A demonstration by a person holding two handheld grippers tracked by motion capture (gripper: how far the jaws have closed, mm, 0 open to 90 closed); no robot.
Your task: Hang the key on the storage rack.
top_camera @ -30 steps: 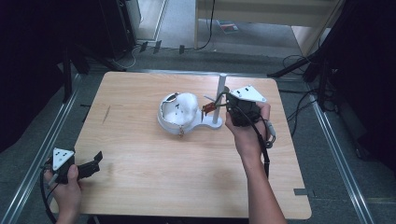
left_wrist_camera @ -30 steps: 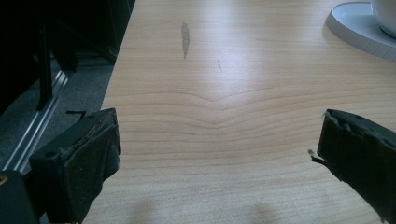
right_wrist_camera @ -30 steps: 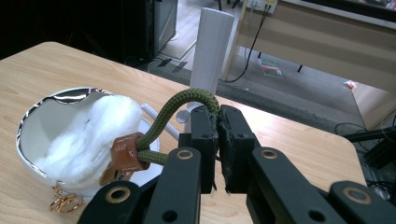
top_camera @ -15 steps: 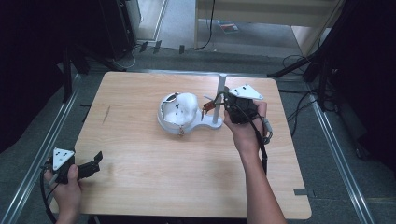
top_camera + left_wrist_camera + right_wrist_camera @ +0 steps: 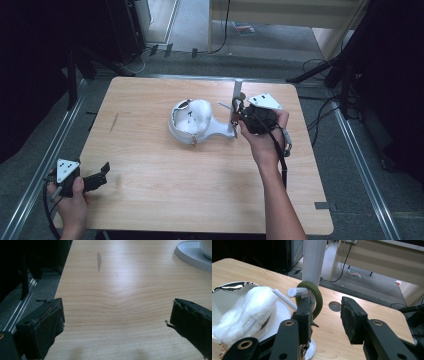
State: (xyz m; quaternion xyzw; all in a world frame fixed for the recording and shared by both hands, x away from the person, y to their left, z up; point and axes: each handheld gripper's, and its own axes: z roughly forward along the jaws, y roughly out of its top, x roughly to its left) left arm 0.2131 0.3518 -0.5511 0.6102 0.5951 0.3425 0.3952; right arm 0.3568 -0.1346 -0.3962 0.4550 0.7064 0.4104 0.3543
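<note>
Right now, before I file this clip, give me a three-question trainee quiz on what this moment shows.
1. True or false: the left gripper is closed on the white plate.
2. What hangs on the white peg of the white stand in front of the right gripper?
A. a green ring
B. a metal key
C. a red cord
3. Fill in: the white fluffy item lies on the ____.

Key
1. False: its jaws stand wide apart over the bare wooden table, with the plate off at the far edge of the left gripper view.
2. A
3. plate
</note>
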